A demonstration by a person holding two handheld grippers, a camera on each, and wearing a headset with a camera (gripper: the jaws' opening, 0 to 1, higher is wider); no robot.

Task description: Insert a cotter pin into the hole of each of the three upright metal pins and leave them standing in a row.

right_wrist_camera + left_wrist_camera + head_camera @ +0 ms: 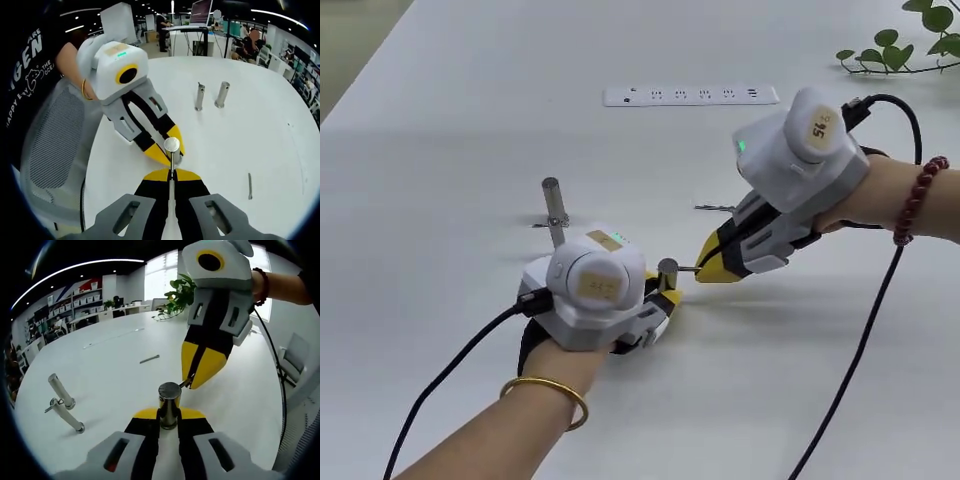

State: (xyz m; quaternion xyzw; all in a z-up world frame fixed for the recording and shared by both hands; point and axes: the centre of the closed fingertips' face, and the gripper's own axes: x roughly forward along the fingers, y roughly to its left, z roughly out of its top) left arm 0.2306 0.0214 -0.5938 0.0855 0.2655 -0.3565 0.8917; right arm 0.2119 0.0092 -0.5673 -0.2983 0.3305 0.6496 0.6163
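**Q:** Item one, the task piece?
**A:** Short silver cylindrical metal pin [170, 402] with a flat, round, polished top. It stands upright on the white table [470, 120], on the near side. The left gripper [169, 418] has its yellow-tipped fingers clamped on the lower shaft.

**Q:** Item two?
**A:** Thin grey wire cotter pin [172, 162], pinched between the closed fingers of the right gripper [170, 175]. It points at the upper shaft from the side, and its tip is touching or just beside the metal.

**Q:** Is it in the hole?
**A:** Cannot tell. The hole is hidden in every view, and in the head view the wire is a mere hairline.

**Q:** Other stock?
**A:** One plain silver upright pin [61, 389]. Just beside it is a second silver pin [69, 416] with a thin wire cross-piece through its upper part. Both stand well apart from the held pin, and in the head view they overlap. One loose cotter pin [149, 359] lies flat on the table. A white power strip [690, 95] lies on the far side.

**Q:** Anything cut off?
**A:** The held pin's base is covered by the left gripper's jaws.
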